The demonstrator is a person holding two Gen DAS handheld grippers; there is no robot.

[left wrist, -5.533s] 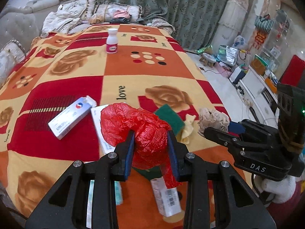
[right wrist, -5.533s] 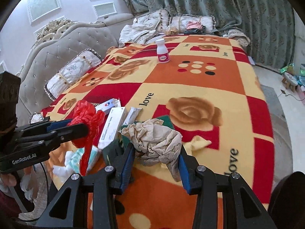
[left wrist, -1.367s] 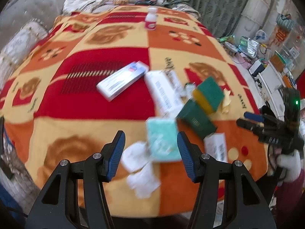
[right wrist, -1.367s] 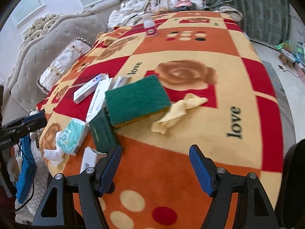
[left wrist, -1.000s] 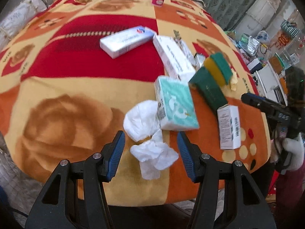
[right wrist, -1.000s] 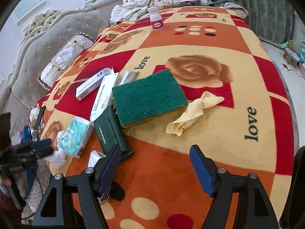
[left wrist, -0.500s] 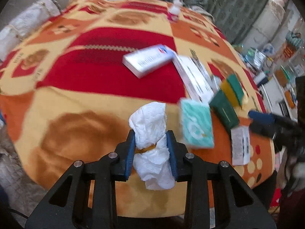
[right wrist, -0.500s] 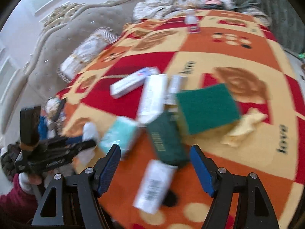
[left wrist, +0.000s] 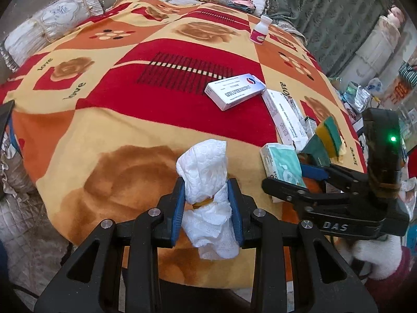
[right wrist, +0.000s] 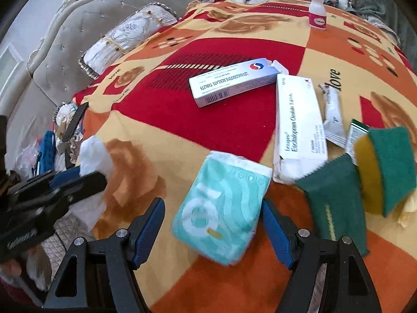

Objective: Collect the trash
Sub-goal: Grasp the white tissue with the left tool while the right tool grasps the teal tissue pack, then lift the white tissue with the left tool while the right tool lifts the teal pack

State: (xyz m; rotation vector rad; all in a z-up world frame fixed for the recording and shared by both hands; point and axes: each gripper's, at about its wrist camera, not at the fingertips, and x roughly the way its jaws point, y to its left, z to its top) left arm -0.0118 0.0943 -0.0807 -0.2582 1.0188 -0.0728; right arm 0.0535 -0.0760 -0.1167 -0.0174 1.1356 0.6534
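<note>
My left gripper (left wrist: 207, 210) is shut on a crumpled white tissue (left wrist: 206, 180) and holds it over the near edge of the blanket-covered bed (left wrist: 104, 120). The tissue (right wrist: 93, 154) also shows in the right wrist view, in the left gripper (right wrist: 78, 180). My right gripper (right wrist: 213, 230) is open, its blue pads on either side of a teal tissue pack (right wrist: 221, 208) that lies on the blanket. In the left wrist view the right gripper (left wrist: 299, 174) sits by that pack (left wrist: 282, 165).
Two white medicine boxes (right wrist: 232, 82) (right wrist: 299, 125), a small sachet (right wrist: 333, 116), a dark green box (right wrist: 336, 203), a green-yellow sponge (right wrist: 385, 172) and a white bottle (right wrist: 318, 13) lie on the blanket. Pillows (right wrist: 125, 41) and a headboard stand at the left.
My left gripper closed on the white tissue and lifted it toward the bed edge. My right gripper moved left and down, straddling the teal tissue pack.
</note>
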